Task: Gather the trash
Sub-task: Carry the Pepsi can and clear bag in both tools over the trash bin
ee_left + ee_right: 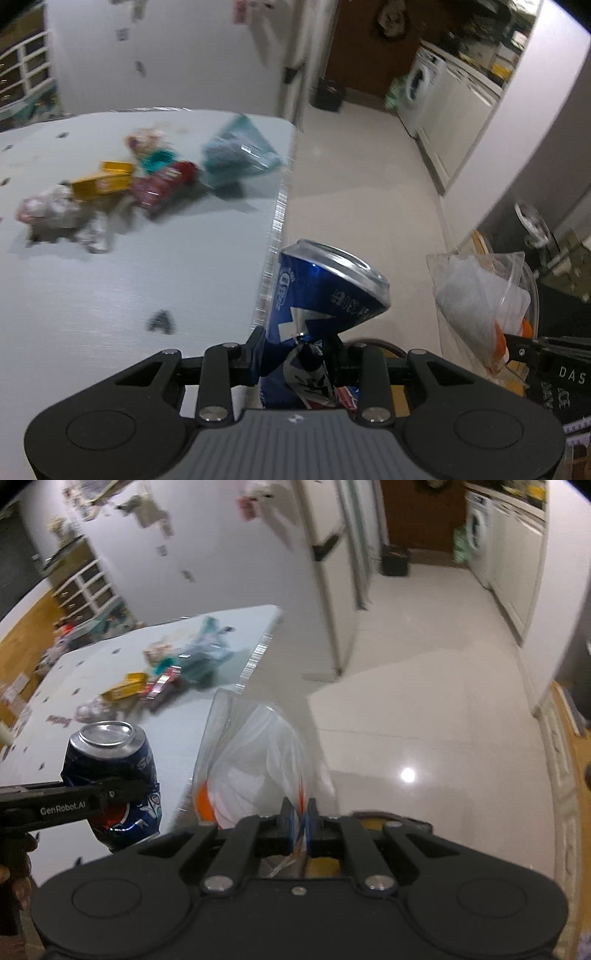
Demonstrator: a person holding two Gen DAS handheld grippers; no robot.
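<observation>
My left gripper (295,354) is shut on a dented blue soda can (321,295) and holds it in the air just past the table's right edge. The can and that gripper also show in the right wrist view (114,771). My right gripper (299,823) is shut on a clear plastic bag (255,760) with white and orange print, held upright over the floor. The bag shows in the left wrist view (487,299) to the right of the can. Several pieces of trash lie on the table: a yellow box (101,181), a red wrapper (162,184), a teal bag (236,155), crumpled paper (51,210).
The pale table (110,295) fills the left; its right edge runs beside the can. A glossy white floor (424,701) lies to the right. A fridge (332,572) stands behind, a washing machine (421,85) and cabinets at the far right.
</observation>
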